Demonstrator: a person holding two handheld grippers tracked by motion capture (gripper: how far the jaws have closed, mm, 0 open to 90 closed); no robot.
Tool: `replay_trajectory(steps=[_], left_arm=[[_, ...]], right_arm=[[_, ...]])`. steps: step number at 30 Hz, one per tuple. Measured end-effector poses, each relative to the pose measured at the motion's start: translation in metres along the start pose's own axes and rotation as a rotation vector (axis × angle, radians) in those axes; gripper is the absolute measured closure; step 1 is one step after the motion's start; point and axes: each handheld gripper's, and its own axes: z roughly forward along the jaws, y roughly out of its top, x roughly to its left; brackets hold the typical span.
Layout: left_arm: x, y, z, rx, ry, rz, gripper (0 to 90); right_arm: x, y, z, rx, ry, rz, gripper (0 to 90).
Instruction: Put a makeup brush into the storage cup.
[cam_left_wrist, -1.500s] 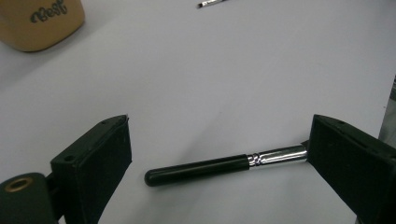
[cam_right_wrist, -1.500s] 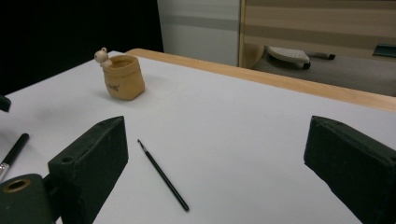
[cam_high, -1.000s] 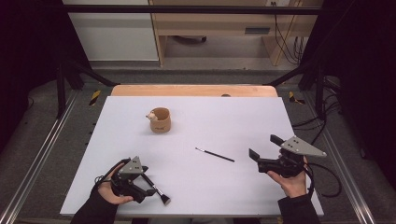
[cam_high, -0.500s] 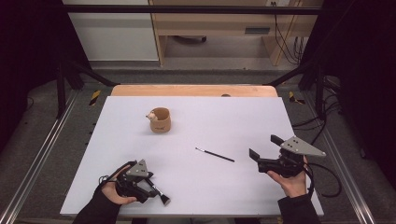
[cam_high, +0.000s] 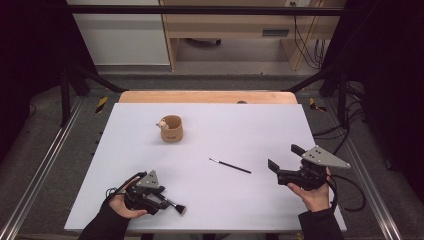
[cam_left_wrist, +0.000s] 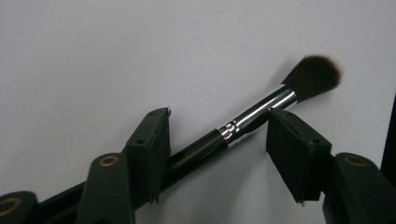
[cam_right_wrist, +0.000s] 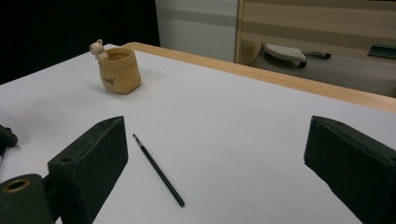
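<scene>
Both jaws narrower around makeup brush (cam_left_wrist: 261, 112)

Overhead cam wide – claw cams close, sharing table (cam_high: 280, 120).

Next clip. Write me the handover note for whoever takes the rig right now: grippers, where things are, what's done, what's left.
Left gripper: jaws just been closing around the makeup brush on the table; pads not yet pressing.
Right gripper: open, empty, beside the thin brush.
Cup: far side, upright, no brush in it.
Done: nothing moved yet.
Left: probably grip each brush and put both in the cup.
</scene>
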Motion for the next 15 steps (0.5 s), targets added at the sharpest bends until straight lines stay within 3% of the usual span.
replay_trajectory(steps=[15], left_arm=[[-0.0015, 0.0019, -0.0030, 0.032, 0.027, -0.006, 58.7]], right_arm=[[-0.0018, -0.0004, -0.0005, 0.004, -0.010, 0.003, 6.4]])
